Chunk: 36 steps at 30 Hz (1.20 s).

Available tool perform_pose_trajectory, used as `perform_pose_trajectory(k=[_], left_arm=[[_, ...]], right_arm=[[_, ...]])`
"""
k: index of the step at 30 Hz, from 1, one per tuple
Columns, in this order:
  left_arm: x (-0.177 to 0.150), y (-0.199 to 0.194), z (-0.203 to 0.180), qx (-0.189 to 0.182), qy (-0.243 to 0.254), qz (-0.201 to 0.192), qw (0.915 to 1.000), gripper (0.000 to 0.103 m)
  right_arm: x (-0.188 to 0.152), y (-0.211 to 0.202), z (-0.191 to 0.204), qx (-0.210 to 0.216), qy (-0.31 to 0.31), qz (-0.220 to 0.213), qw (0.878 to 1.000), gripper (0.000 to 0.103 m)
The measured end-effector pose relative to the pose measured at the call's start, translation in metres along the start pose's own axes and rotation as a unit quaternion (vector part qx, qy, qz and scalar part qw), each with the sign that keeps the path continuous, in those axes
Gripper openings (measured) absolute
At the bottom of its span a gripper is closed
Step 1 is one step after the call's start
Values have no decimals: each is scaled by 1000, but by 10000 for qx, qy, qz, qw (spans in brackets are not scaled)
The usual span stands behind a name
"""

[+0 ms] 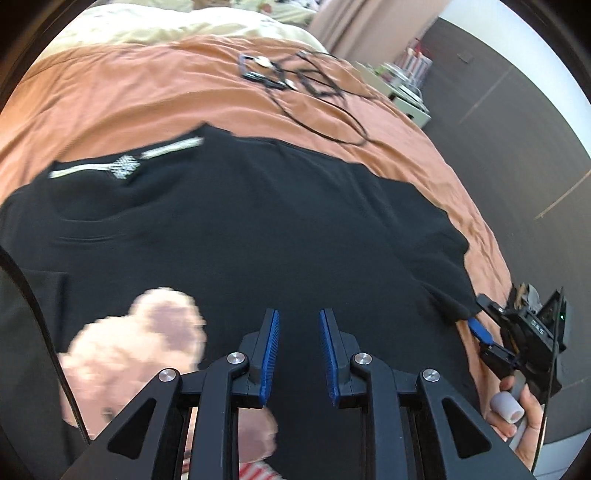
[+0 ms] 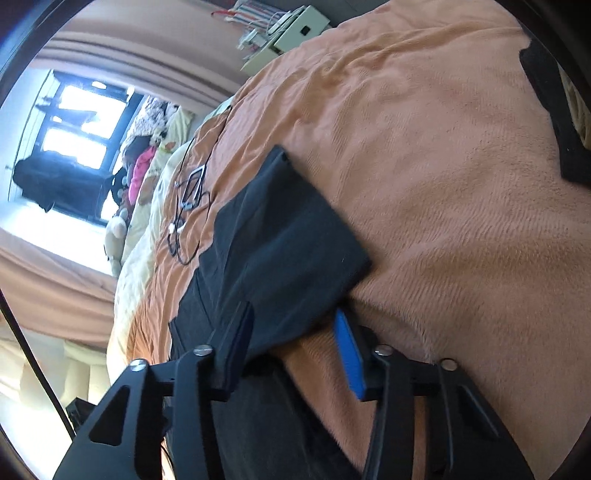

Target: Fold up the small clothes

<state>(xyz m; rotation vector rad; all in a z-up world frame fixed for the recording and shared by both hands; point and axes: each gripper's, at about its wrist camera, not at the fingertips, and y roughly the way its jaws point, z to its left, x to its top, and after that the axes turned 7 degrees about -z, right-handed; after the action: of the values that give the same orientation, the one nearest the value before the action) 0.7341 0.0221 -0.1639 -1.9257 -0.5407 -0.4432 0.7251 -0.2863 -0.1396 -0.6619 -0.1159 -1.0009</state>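
A black T-shirt [image 1: 258,221] lies spread on an orange blanket [image 1: 147,92], with a white strip at its collar [image 1: 125,166] and a blurred pink print [image 1: 140,350] close to me. My left gripper [image 1: 299,314] hovers over the shirt's body, blue pads apart, nothing between them. At the right edge a hand [image 1: 524,417] holds my right gripper [image 1: 480,317] at the tip of the sleeve [image 1: 436,258]. In the right wrist view the sleeve [image 2: 288,240] reaches in between the right gripper's [image 2: 291,312] fingers, which stand apart around its hem without pinching it.
A tangle of black cables with a small device [image 1: 314,81] [image 2: 188,192] lies on the blanket beyond the shirt. Cream bedding [image 1: 166,22] sits at the head of the bed. A pale bedside cabinet [image 1: 410,99] stands by the bed's edge. A dark strip [image 2: 550,110] lies on the blanket.
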Motion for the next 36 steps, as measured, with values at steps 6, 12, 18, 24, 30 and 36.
perform_pose_trajectory(k=[6,12,18,24,30,36], left_arm=[[-2,25,-34,-167,79,119,9998,24],[-4,47,-62,-404,28,230,9989,24],[-8,61,-86,-535,126,337,9979,24],[-15,74,-92,-560,40,444,9974,24],[-16,78,-88,-572,-115,338,9977,24],[-20,77,-85,-571,-17,331,9978,23]], right_arm=[[-5,-2,-3,101,-150,-222,9996,18],[-12,-14,12,299,-483,-447,9974,3],[-20,-20,27,566,-636,-456,9953,0],[-22,-35,49,884,-883,-545,9907,0],[-30,-39,57,531,-1170,-575,9900,0],[-18,-11,18,-466,-467,-70,9978,1]])
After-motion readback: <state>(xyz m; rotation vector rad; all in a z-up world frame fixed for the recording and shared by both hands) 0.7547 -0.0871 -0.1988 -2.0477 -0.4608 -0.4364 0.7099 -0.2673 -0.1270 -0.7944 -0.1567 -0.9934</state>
